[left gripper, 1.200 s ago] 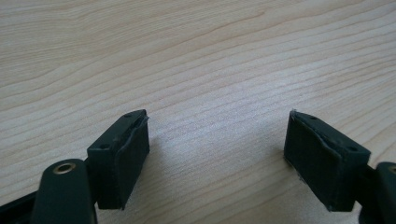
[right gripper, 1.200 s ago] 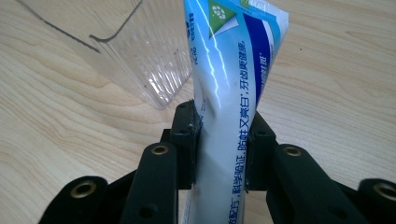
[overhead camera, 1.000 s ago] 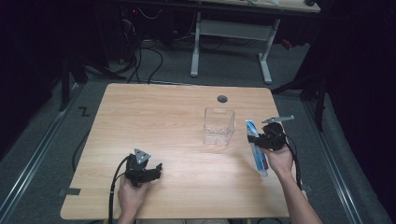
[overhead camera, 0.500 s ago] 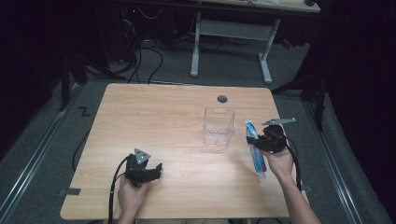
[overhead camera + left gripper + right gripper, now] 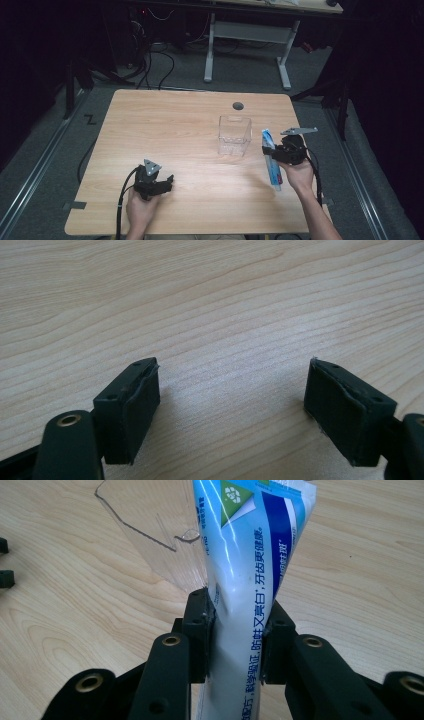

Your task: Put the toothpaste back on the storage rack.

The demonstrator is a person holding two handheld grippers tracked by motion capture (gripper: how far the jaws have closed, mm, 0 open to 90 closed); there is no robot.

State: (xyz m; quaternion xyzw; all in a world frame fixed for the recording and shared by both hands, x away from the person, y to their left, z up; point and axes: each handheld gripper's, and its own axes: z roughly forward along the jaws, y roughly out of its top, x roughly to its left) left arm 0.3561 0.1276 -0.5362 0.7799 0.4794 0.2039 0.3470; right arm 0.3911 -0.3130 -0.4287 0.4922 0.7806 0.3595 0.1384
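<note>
A blue and white toothpaste tube [image 5: 270, 156] [image 5: 245, 575] is clamped in my right gripper [image 5: 270, 151] [image 5: 235, 637], whose black pads press on both of its sides. The tube hangs above the table's right side, its flat crimped end pointing away from me. Just left of it stands a clear plastic box [image 5: 234, 135] [image 5: 155, 535], open at the top. My left gripper [image 5: 167, 183] [image 5: 232, 410] rests low over the wood near the front left, its jaws wide apart with bare tabletop between them.
The wooden table [image 5: 165, 125] has a round cable hole [image 5: 238, 106] near its far edge. Beyond it stands a white desk frame [image 5: 247, 35] on grey carpet, with cables on the floor. Dark space surrounds the table.
The right gripper with the tube has shifted slightly. The left gripper has stayed where it was.
</note>
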